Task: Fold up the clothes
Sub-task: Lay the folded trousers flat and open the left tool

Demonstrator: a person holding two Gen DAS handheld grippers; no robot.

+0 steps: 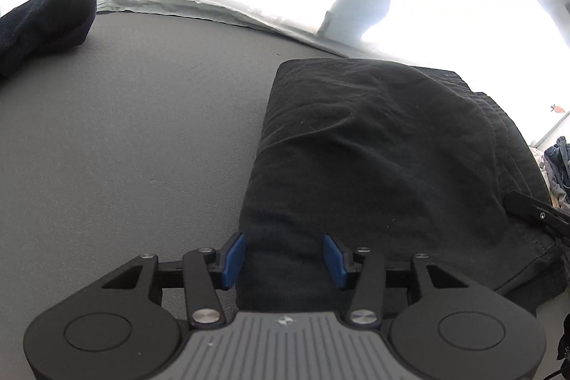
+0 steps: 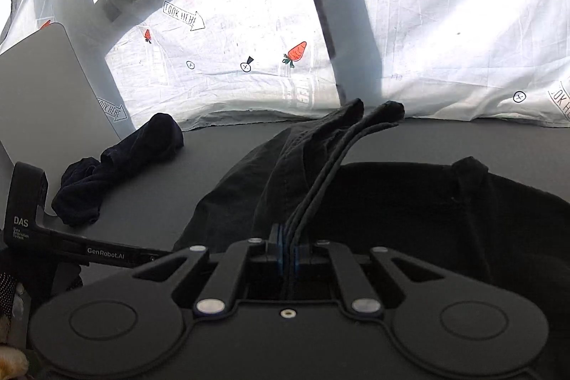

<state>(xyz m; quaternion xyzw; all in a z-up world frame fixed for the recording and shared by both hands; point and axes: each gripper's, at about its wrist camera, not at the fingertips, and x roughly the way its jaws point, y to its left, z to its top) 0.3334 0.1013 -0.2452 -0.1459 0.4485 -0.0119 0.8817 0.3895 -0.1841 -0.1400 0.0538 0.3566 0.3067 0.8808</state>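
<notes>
1. Black garment point(image 1: 384, 159) lies folded on the grey table surface point(image 1: 142, 130), its near end running between the blue pads point(image 1: 233, 259) of the left gripper point(image 1: 285, 260).
2. The left gripper's jaws stand apart, one pad on each side of the cloth; the left pad sits at the garment's edge, the right pad over the fabric, and neither visibly pinches it.
3. In the right wrist view the right gripper point(image 2: 286, 255) is clamped tight on a stitched hem of the same black garment point(image 2: 445, 212), its blue pads nearly meeting with the layered edge between them.
4. From that grip the hem rises away from the jaws toward the far edge of the table, lifted off the rest of the garment, which spreads flat to the right.
5. A rolled dark navy garment point(image 2: 121, 166) lies well apart at the left of the table, near a pale grey board point(image 2: 46, 95) that leans upright.
6. Behind the table hangs a white printed sheet point(image 2: 249, 34) with carrots, arrows and small circled marks, lit from behind.
7. At the right edge of the left wrist view, a heap of mixed clothes point(image 1: 557, 166) shows beyond the table; what holds it cannot be told.
</notes>
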